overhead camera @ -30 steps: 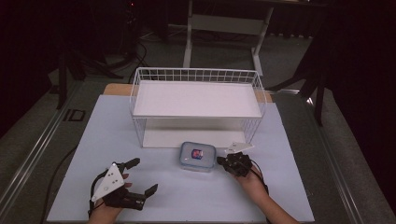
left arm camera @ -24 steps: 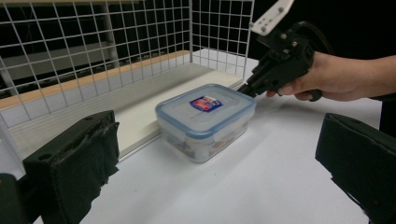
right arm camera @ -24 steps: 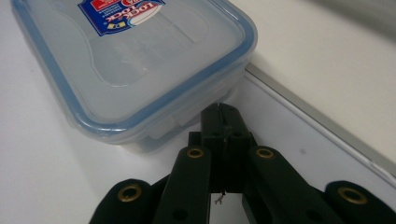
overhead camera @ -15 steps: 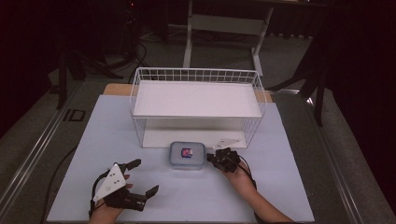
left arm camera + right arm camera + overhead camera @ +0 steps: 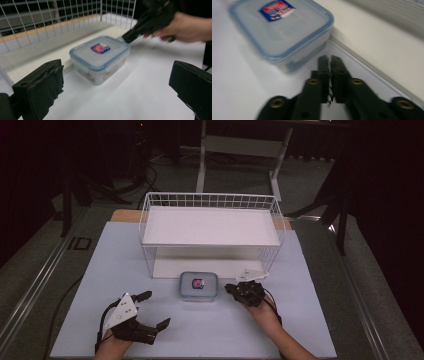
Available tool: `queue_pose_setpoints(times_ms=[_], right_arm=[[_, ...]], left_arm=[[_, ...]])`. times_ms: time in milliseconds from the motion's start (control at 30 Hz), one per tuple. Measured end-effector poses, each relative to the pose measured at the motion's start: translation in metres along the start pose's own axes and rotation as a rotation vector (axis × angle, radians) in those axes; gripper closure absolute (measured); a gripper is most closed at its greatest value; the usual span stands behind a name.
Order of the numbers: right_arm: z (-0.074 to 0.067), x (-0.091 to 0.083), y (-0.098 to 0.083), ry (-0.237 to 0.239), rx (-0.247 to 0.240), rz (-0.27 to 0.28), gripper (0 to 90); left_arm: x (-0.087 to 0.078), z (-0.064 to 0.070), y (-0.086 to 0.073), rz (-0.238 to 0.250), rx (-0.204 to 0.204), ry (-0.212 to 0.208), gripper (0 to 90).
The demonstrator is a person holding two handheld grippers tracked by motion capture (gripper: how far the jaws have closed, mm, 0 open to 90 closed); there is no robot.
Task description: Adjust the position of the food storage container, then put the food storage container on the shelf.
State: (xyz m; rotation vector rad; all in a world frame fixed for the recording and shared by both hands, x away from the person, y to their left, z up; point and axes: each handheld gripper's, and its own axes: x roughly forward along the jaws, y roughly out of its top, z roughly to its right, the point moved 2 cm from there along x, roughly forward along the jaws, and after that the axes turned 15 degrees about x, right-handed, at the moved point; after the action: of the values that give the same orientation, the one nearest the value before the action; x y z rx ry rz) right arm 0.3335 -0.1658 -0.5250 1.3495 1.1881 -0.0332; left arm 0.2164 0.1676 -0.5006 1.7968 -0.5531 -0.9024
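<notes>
Left gripper [image 5: 152, 312]: low on the tabletop [image 5: 210, 335] at the near left, fingers [image 5: 40, 85] spread wide and empty, well apart from the box and aimed toward it.
Box [image 5: 198, 286]: a clear box with a blue-rimmed lid and a small red-and-blue label, flat on the tabletop just in front of the rack's open lower level, roughly centred between the two grippers.
Rack [image 5: 212, 227]: a white wire rack behind the box, with a white top shelf and a white base board; the box's far edge lies close to that board, and I cannot tell whether they touch.
Right gripper [image 5: 231, 290]: just right of the box, fingers [image 5: 329, 72] pressed together on nothing, tips level with the box's side wall; the motion blur makes it hard to say if the tips touch the box, but they look just short of it.
Step in hand: it looks like a sideways nudge of the box with the closed right fingers.
How to do it well: keep the tips low against the wall, below the lid's rim, so the push slides the box rather than tipping it or lifting the lid. Push through the middle of the short side, or the box will spin. Go slowly; the smooth tabletop gives little grip. Keep the left gripper clear of the box's path, or ready to stop it.
</notes>
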Motion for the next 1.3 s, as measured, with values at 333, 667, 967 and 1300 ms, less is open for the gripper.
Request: queue_pose_setpoints(times_ms=[333, 667, 967, 1300], right_arm=[[-0.010, -0.040, 0.001, 0.120, 0.073, 0.105, 14.6], [-0.006, -0.039, 0.005, 0.146, 0.163, 0.099, 16.8], [-0.006, -0.027, 0.015, 0.136, 0.275, 0.031, 12.3], [-0.004, 0.001, 0.020, 0.121, 0.572, -0.051, 13.7]], left_arm=[[0.013, -0.010, 0.017, -0.045, -0.082, -0.050, 0.4], [0.044, -0.034, 0.028, -0.133, -0.229, -0.121, 0.3], [0.072, -0.049, 0.014, -0.281, -0.397, -0.070, 0.4], [0.091, -0.058, 0.006, -0.327, -0.541, -0.123, 0.4]])
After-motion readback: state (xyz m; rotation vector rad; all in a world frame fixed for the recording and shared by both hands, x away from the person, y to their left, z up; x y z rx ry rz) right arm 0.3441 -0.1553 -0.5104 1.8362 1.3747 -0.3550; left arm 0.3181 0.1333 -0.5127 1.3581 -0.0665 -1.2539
